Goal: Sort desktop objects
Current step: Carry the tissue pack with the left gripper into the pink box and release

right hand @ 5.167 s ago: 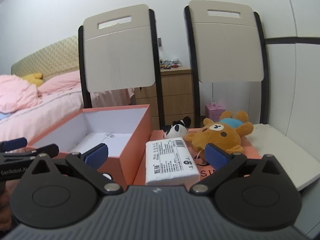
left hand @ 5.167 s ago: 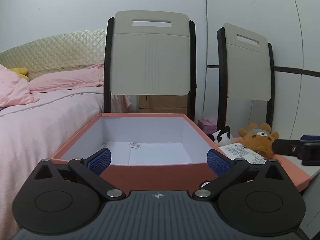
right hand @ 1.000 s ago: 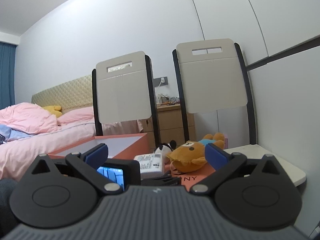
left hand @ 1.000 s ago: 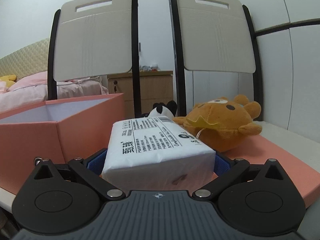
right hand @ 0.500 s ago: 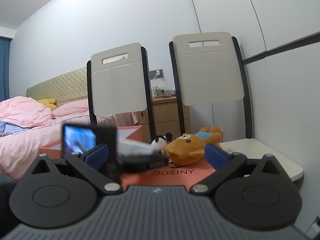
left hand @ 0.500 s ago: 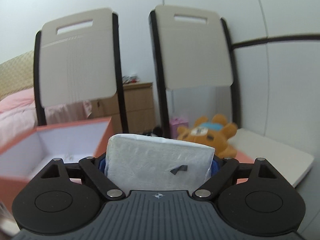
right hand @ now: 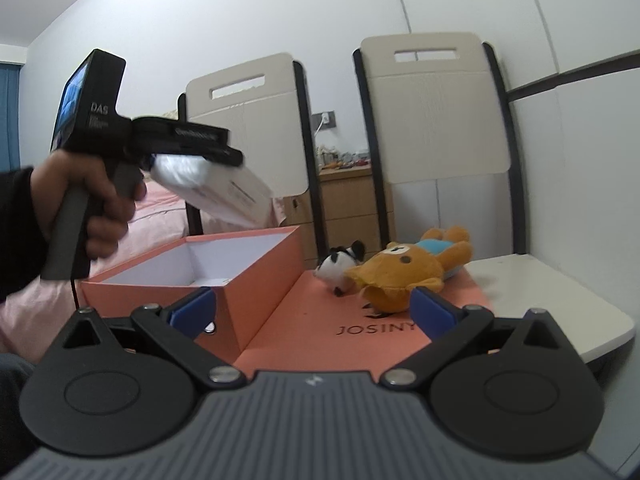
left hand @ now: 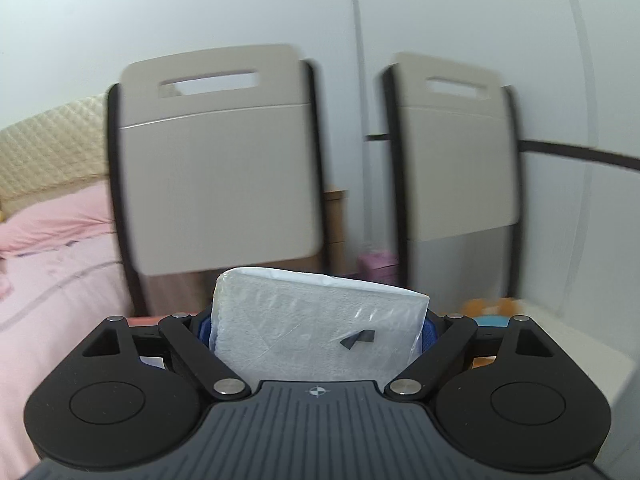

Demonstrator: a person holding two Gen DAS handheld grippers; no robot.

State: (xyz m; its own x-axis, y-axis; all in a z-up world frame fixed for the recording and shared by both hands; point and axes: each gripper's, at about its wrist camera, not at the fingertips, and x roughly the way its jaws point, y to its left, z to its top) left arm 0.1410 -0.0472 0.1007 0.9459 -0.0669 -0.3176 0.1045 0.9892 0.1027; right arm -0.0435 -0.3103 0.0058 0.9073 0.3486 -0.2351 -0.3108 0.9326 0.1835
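Observation:
My left gripper point(left hand: 318, 326) is shut on a white tissue pack point(left hand: 316, 324) and holds it up in the air. In the right wrist view the left gripper point(right hand: 224, 160) carries the tissue pack point(right hand: 224, 192) above the open orange box point(right hand: 248, 276), which has a white inside. My right gripper point(right hand: 310, 308) is open and empty, low over the flat orange lid point(right hand: 320, 320). A brown teddy bear point(right hand: 412, 268) and a small panda toy point(right hand: 340, 264) lie on the lid to the right of the box.
Two beige folding chairs point(right hand: 436, 112) stand against the wall behind the white table point(right hand: 560, 300). A wooden drawer unit point(right hand: 344, 200) stands between them. A bed with pink bedding point(left hand: 52, 264) lies to the left.
My left gripper closed on the tissue pack, lifted it off the lid and carried it up and left above the box. The right gripper has stayed open and shifted a little.

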